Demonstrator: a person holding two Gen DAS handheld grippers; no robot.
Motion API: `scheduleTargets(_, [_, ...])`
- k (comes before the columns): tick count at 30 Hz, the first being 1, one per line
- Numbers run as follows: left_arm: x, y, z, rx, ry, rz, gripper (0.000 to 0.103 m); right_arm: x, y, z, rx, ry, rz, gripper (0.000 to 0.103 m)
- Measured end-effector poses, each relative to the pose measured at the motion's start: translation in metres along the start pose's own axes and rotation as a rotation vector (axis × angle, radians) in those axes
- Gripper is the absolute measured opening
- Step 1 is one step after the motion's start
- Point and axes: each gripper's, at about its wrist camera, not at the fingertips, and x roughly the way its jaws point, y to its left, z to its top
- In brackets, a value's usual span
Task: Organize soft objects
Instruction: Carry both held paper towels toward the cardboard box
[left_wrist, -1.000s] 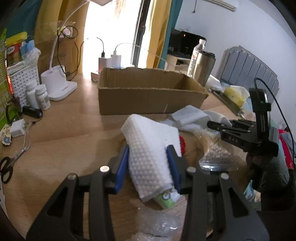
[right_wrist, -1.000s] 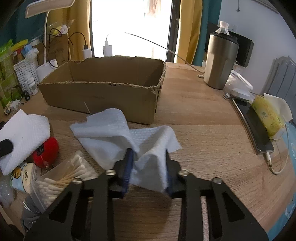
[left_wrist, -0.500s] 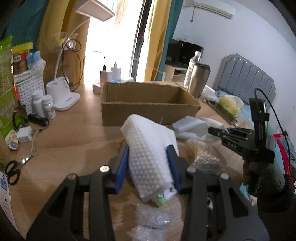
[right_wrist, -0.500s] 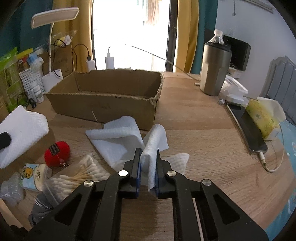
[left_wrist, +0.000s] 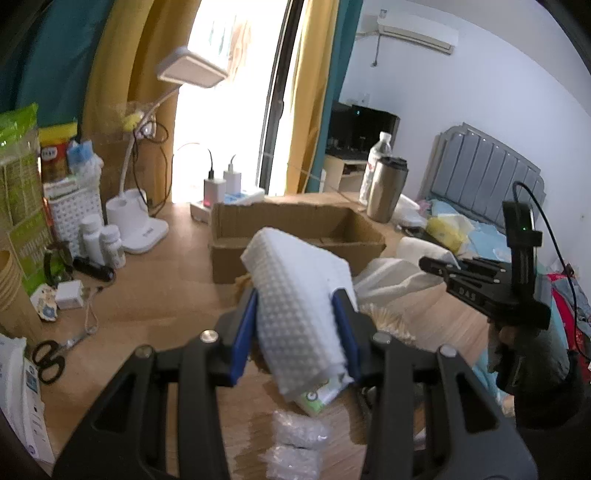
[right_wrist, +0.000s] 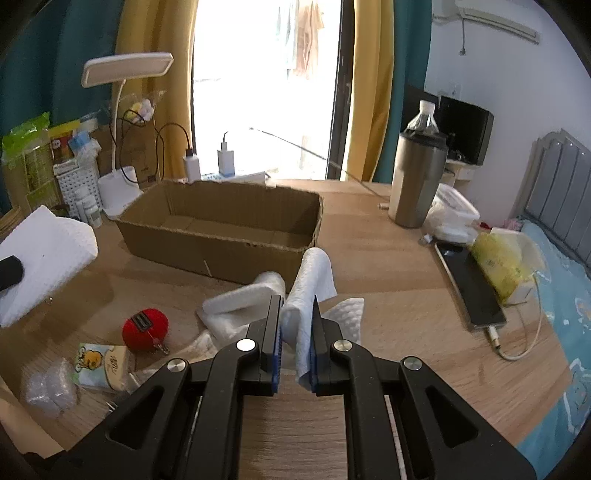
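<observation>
My left gripper (left_wrist: 296, 301) is shut on a thick folded white dimpled towel (left_wrist: 295, 266), held above the wooden desk in front of the open cardboard box (left_wrist: 226, 258). That towel shows at the left edge of the right wrist view (right_wrist: 48, 251). My right gripper (right_wrist: 295, 301) is shut on a thin white cloth (right_wrist: 314, 271). The cloth's upper fold stands above the jaws and its loose end trails left toward the desk. Behind it lies the empty box (right_wrist: 192, 254). The right gripper (left_wrist: 439, 266) appears in the left wrist view, with the cloth hanging from it.
On the desk lie a red plush ball (right_wrist: 146, 328), a small tissue pack (right_wrist: 99, 365) and bubble wrap (right_wrist: 48, 387). A steel tumbler (right_wrist: 417, 181), a phone (right_wrist: 469, 284) and a yellow tissue pack (right_wrist: 502, 266) stand right. Scissors (left_wrist: 48, 354), bottles (left_wrist: 99, 240) and a lamp base (left_wrist: 136, 225) crowd the left.
The right gripper's jaws closed on the thin cloth and lifted it, bunching it up. Both grippers rose with their cloths, so more of the room shows.
</observation>
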Motion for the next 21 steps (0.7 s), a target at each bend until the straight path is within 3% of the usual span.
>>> scheduleTargets(13, [-0.001, 0.006, 0.031, 0.017, -0.09, 0.02, 0.043, -0.035, -0.003, 0.026, 0.028, -0.18, -0.071, 0.012])
scheduleTargets(21, [0.013, 0.014, 0.053, 0.019, -0.101, 0.031, 0.043, -0.024, -0.007, 0.041, 0.034, -0.182, -0.067, 0.012])
